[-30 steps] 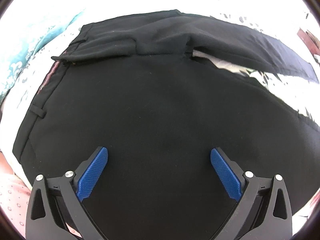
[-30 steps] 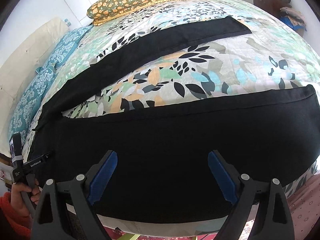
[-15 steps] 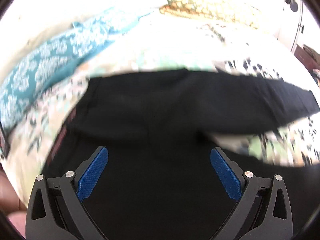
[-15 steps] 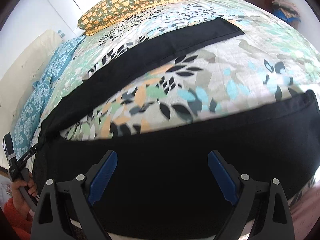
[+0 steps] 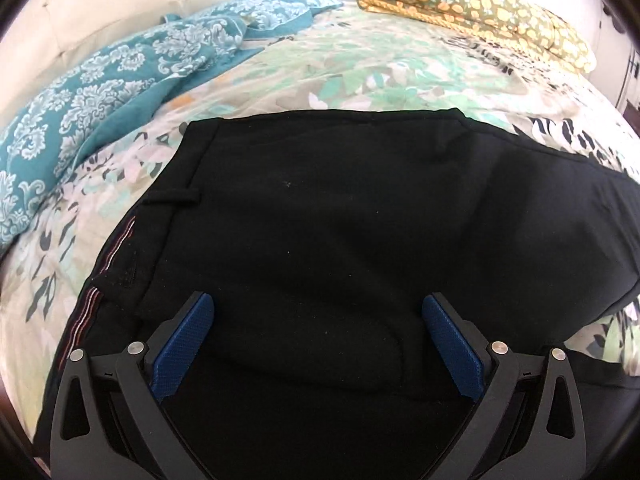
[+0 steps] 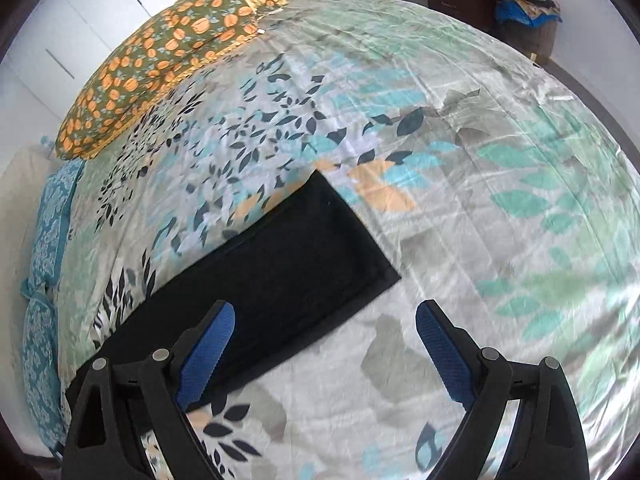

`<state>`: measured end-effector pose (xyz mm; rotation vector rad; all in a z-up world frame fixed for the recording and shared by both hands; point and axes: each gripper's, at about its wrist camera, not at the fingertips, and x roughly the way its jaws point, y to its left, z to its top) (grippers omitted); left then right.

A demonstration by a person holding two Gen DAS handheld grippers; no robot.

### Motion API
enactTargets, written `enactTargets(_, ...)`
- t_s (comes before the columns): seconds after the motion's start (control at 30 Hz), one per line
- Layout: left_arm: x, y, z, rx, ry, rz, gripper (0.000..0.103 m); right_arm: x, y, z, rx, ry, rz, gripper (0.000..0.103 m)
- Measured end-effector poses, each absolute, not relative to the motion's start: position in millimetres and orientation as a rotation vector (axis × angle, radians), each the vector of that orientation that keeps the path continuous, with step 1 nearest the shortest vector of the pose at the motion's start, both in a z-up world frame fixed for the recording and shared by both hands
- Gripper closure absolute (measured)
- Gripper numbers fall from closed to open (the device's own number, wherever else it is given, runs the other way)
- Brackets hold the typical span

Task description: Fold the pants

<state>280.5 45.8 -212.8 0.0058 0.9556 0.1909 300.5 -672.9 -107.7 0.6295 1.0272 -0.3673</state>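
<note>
While both tongs, left tongs [image 5: 316,344] and right tongs [image 6: 320,344], hang wide open and empty, the black pants [image 5: 320,240] lie flat on the bed [image 6: 480,160]; soft, limp cloth, probably best pinched at hem [image 6: 360,248] or waistband.

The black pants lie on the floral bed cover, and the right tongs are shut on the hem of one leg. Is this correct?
Not quite. The black pants do lie on the floral bed cover, but the right tongs are open and hold nothing. The right wrist view shows the blue pads apart, above the hem end of the leg and the cover beside it.
</note>
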Motion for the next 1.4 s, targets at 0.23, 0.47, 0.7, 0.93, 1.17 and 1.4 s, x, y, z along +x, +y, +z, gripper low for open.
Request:
enactTargets(0.23,275,46,-215,0.019,0.919,0.202,0.001,370,-682,-144,0.451,1.122,-0.398,0.0)
enactTargets(0.47,281,43,-220,0.033,0.92,0.21,0.001,397,-684,-182,0.386,1.165,-0.37,0.0)
enactTargets(0.7,283,43,-221,0.041,0.92,0.217,0.001,369,-648,-148,0.288,1.116,-0.258,0.094)
enactTargets(0.93,284,43,-221,0.047,0.921,0.221,0.001,246,-492,-58,-0.005,1.017,0.112,0.095)
enactTargets(1.17,285,41,-217,0.063,0.925,0.233,0.001,71,-373,-96,0.012,1.197,0.305,0.098)
enactTargets(1.4,287,46,-203,0.044,1.011,0.219,0.001,5,-413,-69,0.07,1.103,-0.095,0.026)
